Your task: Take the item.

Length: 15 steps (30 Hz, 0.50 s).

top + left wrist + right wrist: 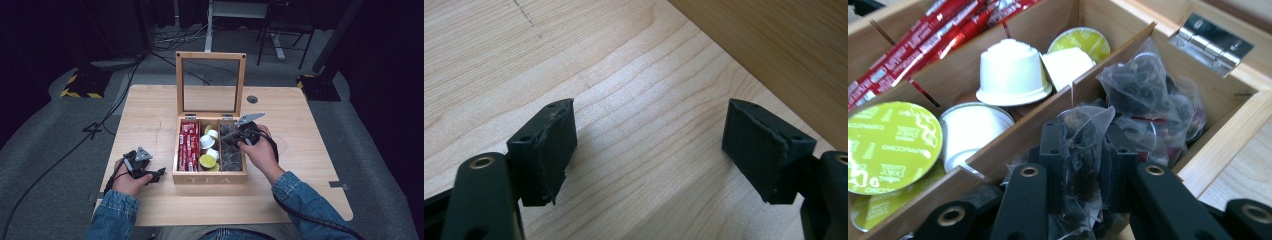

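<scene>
The right gripper [1083, 165] is clenched on a clear tea bag [1083, 135] in the right compartment of the open box [210, 177], while the left gripper [649, 150], jaws spread and empty, rests on the table [150, 115] just left of the box.

Light wooden table [150, 115], open tea box [210, 176]

The wooden box [210, 177] reads "TEA" on its near front; a green capsule lid [890, 145] reads "CAPPUCCINO" and "Dolce Gusto".
</scene>
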Motion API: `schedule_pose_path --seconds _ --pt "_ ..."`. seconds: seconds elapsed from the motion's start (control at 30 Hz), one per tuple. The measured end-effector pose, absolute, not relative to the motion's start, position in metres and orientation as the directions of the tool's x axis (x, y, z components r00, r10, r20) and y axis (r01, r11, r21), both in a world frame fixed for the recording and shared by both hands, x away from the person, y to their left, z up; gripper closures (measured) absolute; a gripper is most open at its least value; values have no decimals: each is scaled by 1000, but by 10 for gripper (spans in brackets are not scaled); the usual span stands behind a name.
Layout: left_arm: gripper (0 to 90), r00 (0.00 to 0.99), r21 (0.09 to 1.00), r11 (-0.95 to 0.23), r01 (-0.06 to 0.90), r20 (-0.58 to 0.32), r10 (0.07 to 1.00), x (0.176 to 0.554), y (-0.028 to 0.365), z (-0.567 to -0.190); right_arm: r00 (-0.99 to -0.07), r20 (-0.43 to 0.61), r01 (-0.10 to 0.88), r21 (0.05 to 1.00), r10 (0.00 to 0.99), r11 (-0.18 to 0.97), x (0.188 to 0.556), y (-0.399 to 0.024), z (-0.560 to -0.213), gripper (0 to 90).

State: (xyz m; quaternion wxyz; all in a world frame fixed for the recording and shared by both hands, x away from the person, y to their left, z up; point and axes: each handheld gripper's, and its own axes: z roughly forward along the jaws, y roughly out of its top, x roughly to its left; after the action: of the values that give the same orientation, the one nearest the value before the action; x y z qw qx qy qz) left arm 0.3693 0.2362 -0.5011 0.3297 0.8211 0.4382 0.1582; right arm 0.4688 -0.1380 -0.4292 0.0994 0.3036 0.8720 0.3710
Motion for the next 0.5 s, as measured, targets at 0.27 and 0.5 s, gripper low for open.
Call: schedule_pose_path --seconds 0.27,0.5 --pt "216 568 690 -396 606 -27 823 369 237 -502 -798 65 442 739 599 508 467 -141 -420 760" --pt "217 570 696 -396 599 -24 821 370 238 -503 -799 87 433 771 596 467 463 -146 -410 759"
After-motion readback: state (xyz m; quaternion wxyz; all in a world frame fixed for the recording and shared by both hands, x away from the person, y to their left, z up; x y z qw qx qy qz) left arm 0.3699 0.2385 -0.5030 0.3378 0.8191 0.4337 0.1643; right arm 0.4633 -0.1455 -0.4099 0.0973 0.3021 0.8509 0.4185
